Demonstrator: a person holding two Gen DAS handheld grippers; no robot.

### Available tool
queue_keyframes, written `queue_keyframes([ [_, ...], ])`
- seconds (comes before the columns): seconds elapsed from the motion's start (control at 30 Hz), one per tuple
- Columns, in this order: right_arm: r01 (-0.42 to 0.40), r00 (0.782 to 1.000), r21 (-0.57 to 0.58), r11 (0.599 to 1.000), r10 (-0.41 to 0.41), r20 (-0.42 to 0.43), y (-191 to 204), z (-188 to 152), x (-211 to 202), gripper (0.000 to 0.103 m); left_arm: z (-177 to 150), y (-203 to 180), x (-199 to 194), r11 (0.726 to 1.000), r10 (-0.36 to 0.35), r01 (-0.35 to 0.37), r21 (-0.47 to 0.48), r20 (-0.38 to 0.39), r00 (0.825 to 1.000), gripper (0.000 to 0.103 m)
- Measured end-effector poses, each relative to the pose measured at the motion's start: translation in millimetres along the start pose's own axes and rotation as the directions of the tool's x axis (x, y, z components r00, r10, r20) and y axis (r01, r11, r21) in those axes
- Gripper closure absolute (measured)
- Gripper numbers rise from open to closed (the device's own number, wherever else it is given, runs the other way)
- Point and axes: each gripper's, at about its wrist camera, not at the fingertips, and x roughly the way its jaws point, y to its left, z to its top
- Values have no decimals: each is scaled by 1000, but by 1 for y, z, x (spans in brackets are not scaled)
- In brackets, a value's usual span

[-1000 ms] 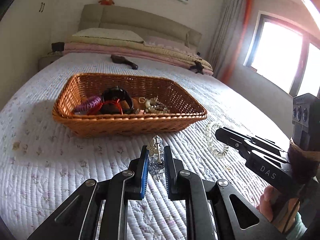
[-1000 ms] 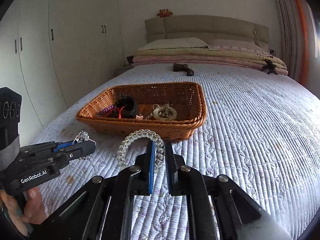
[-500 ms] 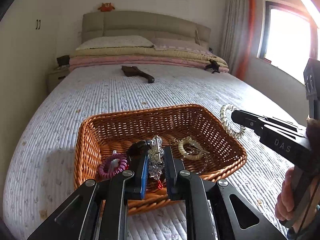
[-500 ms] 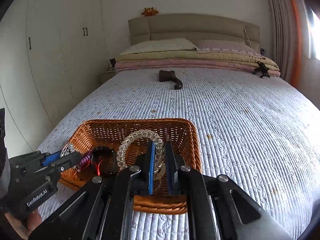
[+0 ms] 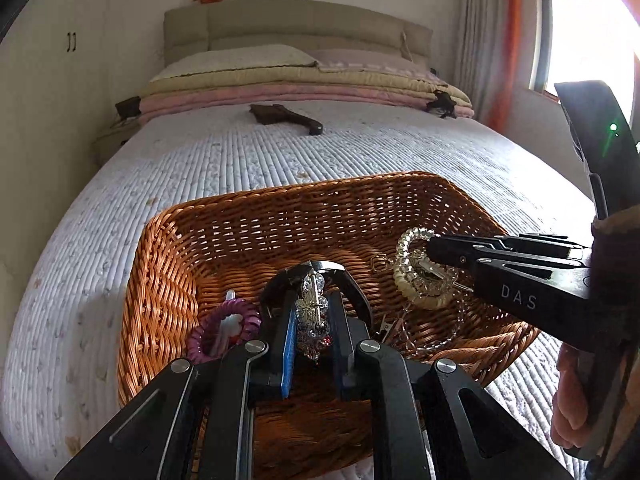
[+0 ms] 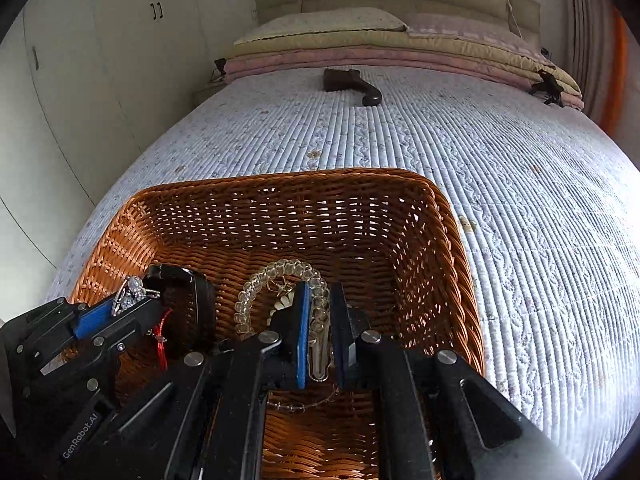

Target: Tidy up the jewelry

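A brown wicker basket (image 5: 240,216) (image 6: 440,208) sits on the quilted bed. Over its inside, my left gripper (image 5: 313,312) (image 6: 132,300) is shut on a crystal hair clip (image 5: 312,300) (image 6: 130,292) with a butterfly ornament. To its right, my right gripper (image 6: 320,320) (image 5: 430,254) is shut on a clear beaded bracelet (image 6: 280,276) (image 5: 412,240), also held above the basket floor. Inside the basket lie a purple spiral hair tie (image 5: 222,328), a black watch (image 5: 332,270) (image 6: 192,292), a red cord (image 6: 162,338) and a pale beaded piece (image 5: 428,296).
A dark brown object (image 5: 288,118) (image 6: 352,84) lies far up the bed near folded pink and beige bedding (image 5: 300,84). White wardrobe doors (image 6: 92,80) stand on the left, a bright window (image 5: 588,40) on the right. A hand (image 5: 576,396) holds the right gripper.
Both grippers moved forward from the near side of the basket to above its inside, each still gripping its piece. The basket now fills the lower half of both views.
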Motion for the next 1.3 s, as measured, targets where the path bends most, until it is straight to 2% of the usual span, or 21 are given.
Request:
queue_keyframes([
  [0.13, -24, 1000, -11, 1000, 24, -1, 2, -3, -1, 90, 0, -2, -6, 1000, 9, -9, -4, 20, 1000, 85],
  [0.2, -31, 1000, -10, 999, 31, 0, 2, -5, -4, 89, 1, -1, -10, 1000, -13, 14, -20, 19, 1000, 65],
  [0.23, -30, 1000, -9, 1000, 30, 2, 1, -5, -6, 81, 1, 0, -14, 1000, -10, 10, -29, 24, 1000, 48],
  [0.27, -28, 1000, -4, 1000, 28, 15, 0, -6, -11, 70, 1, 1, -19, 999, -6, 7, -33, 41, 999, 44],
  [0.43, -18, 993, -5, 1000, 19, 120, -4, -20, -53, 69, 1, 5, -55, 997, -26, 35, -72, 127, 992, 44],
  [0.53, -30, 977, 4, 1000, 29, 209, -5, -41, -94, 68, -8, 3, -88, 995, -9, 28, -97, 189, 982, 44],
  [0.63, -19, 949, 10, 1000, 15, 315, 0, -76, -133, 68, -30, -4, -119, 995, 16, 7, -99, 232, 973, 41],
  [0.73, 9, 910, 24, 1000, -18, 413, 8, -110, -167, 68, -61, -15, -143, 991, 81, -50, -126, 255, 964, 41],
  [0.8, -3, 888, 39, 999, -15, 459, 13, -131, -186, 66, -79, -22, -156, 986, 127, -92, -137, 272, 954, 41],
  [0.93, 7, 841, 42, 999, -29, 540, 27, -167, -210, 23, -120, -31, -184, 973, 211, -167, -159, 320, 924, 41],
  [0.97, 11, 825, 39, 999, -31, 564, 29, -175, -215, 19, -127, -32, -188, 969, 230, -185, -162, 336, 913, 40],
  [1.03, 27, 802, 15, 1000, -31, 597, 38, -185, -219, 18, -135, -36, -195, 961, 271, -226, -162, 371, 888, 38],
  [1.07, 26, 800, -4, 1000, -19, 600, 41, -186, -219, 18, -137, -36, -197, 957, 286, -239, -164, 391, 875, 31],
  [1.13, 44, 818, -24, 999, -22, 574, 49, -184, -207, 18, -138, -35, -194, 958, 282, -233, -167, 402, 871, 27],
  [1.23, 56, 860, -14, 998, -41, 509, 51, -183, -187, 18, -143, -31, -182, 960, 270, -220, -174, 371, 889, 27],
  [1.3, 79, 874, -7, 997, -65, 481, 52, -181, -176, 18, -148, -32, -166, 956, 285, -242, -163, 337, 897, 27],
])
